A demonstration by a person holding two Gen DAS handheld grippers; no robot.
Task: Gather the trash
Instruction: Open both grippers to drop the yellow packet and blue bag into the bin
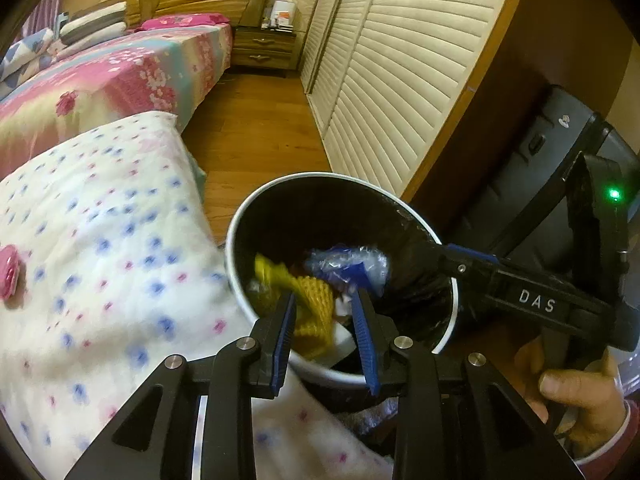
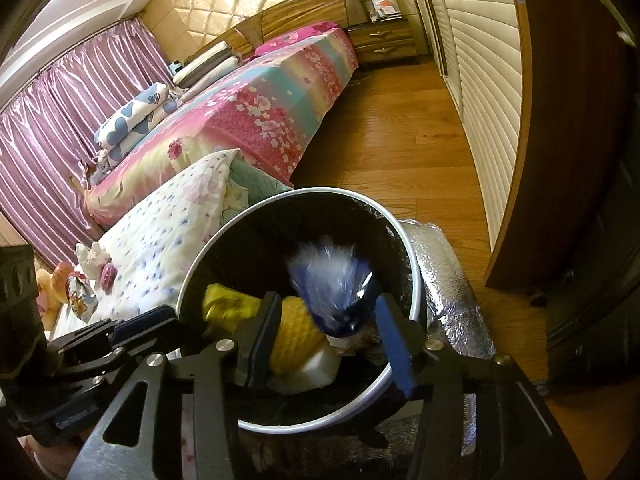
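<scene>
A white-rimmed trash bin point(image 1: 240, 300) point(image 2: 412, 280) with a black liner stands on the floor beside the bed. Inside lie yellow foam netting point(image 1: 316, 304) point(image 2: 304, 332), a yellow wrapper point(image 2: 224, 300) and white scraps. A blue and clear plastic wrapper point(image 1: 348, 266) point(image 2: 336, 288) is blurred, in the air over the bin's inside. My left gripper point(image 1: 324, 336) is open and empty over the bin's near rim. My right gripper point(image 2: 324, 336) is open over the bin, the wrapper just beyond its fingers; it also shows in the left wrist view point(image 1: 472, 264), reaching in from the right.
A dotted white quilt point(image 1: 100, 260) point(image 2: 160, 224) lies on the bed left of the bin, with a pink round item point(image 1: 10, 276) and a crumpled wrapper point(image 2: 82, 294) on it. A silver foil bag point(image 2: 452, 292) sits behind the bin. A louvred wardrobe point(image 1: 400, 80) and a dark suitcase point(image 1: 532, 160) stand right.
</scene>
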